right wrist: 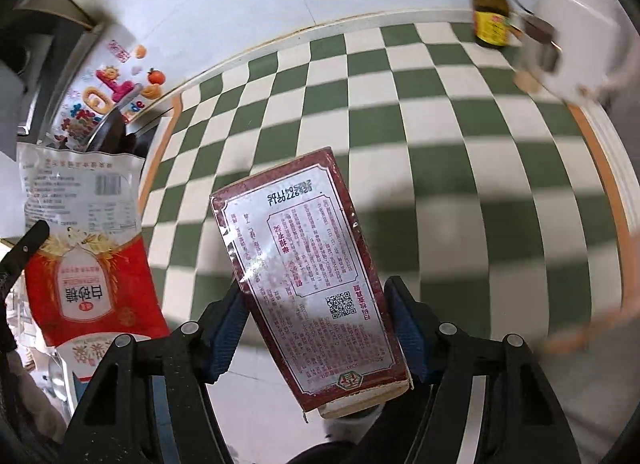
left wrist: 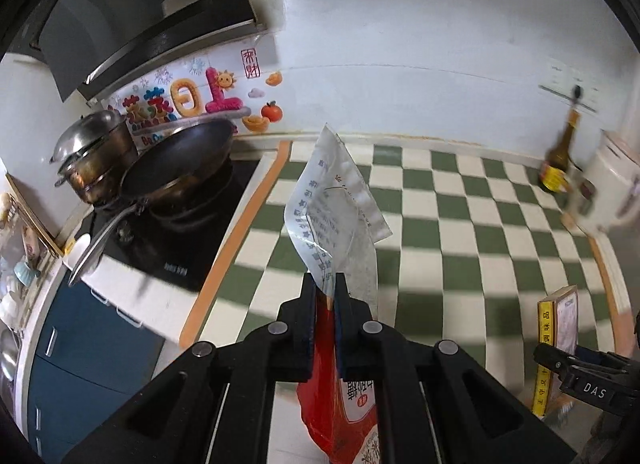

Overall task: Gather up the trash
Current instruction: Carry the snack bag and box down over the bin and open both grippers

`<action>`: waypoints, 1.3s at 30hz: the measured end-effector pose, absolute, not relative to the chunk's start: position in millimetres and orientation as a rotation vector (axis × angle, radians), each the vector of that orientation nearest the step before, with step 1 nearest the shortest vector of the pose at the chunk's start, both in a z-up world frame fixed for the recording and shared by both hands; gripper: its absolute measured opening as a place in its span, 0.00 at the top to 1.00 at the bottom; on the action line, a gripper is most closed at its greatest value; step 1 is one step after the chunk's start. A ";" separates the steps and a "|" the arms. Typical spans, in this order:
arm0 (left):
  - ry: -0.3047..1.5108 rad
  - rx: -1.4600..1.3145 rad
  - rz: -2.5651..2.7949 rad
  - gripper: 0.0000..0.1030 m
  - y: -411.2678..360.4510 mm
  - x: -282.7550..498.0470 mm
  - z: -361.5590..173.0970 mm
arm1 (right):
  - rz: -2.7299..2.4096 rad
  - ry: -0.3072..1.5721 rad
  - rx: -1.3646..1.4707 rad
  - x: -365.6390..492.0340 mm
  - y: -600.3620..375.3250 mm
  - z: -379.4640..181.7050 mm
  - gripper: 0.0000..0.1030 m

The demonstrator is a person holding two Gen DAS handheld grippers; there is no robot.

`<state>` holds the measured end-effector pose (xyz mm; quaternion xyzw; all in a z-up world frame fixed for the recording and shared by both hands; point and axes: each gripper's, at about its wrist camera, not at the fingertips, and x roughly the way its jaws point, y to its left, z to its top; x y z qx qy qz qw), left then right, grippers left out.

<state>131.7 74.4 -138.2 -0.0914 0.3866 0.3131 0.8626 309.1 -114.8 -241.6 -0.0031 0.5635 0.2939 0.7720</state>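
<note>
Evidently both pieces of rubbish are already picked up and the carrying step is in hand. The left gripper (left wrist: 326,288) has its jaws pressed nearly together on the flat red-and-clear plastic sugar bag (left wrist: 334,199), pinching it edge-on so the crumpled clear end stands up past the fingertips and the red printed end hangs back between the arms; from the right wrist view the same bag (right wrist: 86,248) shows face-on at the left. The right gripper (right wrist: 316,304) has its jaws set wide, closed against the two long sides of the maroon rectangular cardboard box with a white printed label (right wrist: 308,276), which sits tilted between the blue pads (right wrist: 224,328). Both items are held up off the green-and-white chequered countertop (left wrist: 460,232). A dark wok (left wrist: 176,167) and a steel lidded pot (left wrist: 96,151) sit on the black hob at the left, and a brown glass bottle with a yellow label (left wrist: 558,163) stands near the back wall at the right. No bin shows in either view, so the next move likely calls for swinging both loads toward wherever the bin is, keeping both grips firm, since the thin bag is held only by a narrow pinch and could slip
</note>
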 end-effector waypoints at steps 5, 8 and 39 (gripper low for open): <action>0.873 -0.179 0.582 0.96 59.7 70.9 -156.2 | 0.602 1.249 0.047 220.0 -141.7 -244.4 0.33; 0.939 -0.167 0.557 0.96 51.3 45.7 -179.7 | 0.581 1.289 0.057 173.9 -156.5 -257.6 0.34; 1.699 -0.594 0.339 0.84 -7.6 77.9 -814.3 | 0.436 1.777 0.057 107.3 -196.9 -848.3 0.35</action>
